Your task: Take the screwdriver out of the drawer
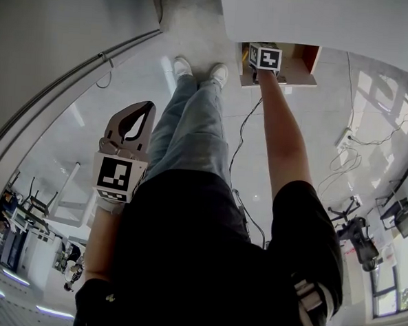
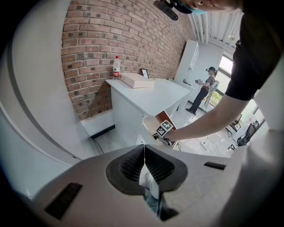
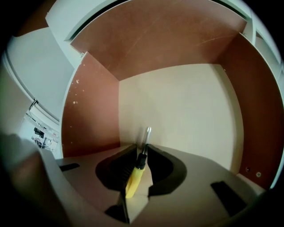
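One screwdriver [image 3: 136,173] — half-hidden (between jaws)

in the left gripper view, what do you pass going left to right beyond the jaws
bottle -> white box -> right gripper at the open drawer -> person standing by the window

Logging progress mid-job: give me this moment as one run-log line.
right gripper: jaws shut on screwdriver | location: inside drawer | left gripper: jaws shut, empty | step: screwdriver not yet out
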### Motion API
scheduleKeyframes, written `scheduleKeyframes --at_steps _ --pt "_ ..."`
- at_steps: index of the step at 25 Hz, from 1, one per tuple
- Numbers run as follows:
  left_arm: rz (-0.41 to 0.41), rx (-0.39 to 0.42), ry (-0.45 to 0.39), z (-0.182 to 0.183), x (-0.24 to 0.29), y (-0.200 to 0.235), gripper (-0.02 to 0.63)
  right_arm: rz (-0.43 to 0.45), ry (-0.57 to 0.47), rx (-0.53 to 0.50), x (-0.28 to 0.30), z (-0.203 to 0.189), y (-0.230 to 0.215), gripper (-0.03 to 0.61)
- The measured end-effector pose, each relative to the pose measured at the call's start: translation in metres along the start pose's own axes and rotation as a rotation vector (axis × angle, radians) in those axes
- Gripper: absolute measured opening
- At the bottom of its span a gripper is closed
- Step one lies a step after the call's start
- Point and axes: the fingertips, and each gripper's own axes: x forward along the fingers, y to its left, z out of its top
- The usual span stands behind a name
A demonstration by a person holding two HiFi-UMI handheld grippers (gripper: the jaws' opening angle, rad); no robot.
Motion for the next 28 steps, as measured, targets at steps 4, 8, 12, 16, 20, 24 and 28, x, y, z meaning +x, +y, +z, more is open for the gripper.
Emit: scheduleKeyframes --at_steps 4,8,12,16,20,24,28 --pt "0.008 -0.005 0.007 -0.002 -0.001 0.003 0.005 -0.027 0.013 0.014 0.004 -0.002 -0.005 0.067" --pt "0.014 -0.008 0.009 -0.004 -0.001 0.007 0.005 -0.029 -0.004 0.027 0.003 -0.003 -0.004 0.063" --pt "0.012 -0.003 -0.001 0.002 0.000 0.004 0.005 -0.025 -0.006 0.021 -0.003 -0.001 -0.001 0.060" --pt "0.004 0.004 -0.011 0.008 -0.002 -0.003 0.005 -0.013 -0.038 0.016 -0.018 0.003 0.004 0.058" --pt "-0.004 0.011 -0.028 0.014 -0.006 -0.010 0.005 -0.006 -0.066 -0.024 -0.035 0.003 0.012 0.058" --pt "-0.016 0.021 -0.048 0.023 -0.011 -0.020 0.005 -0.006 -0.112 -0.052 -0.059 0.010 0.016 0.057" --pt "-0.024 0.027 -0.068 0.031 -0.014 -0.027 0.005 -0.013 -0.132 -0.064 -0.081 0.011 0.017 0.057"
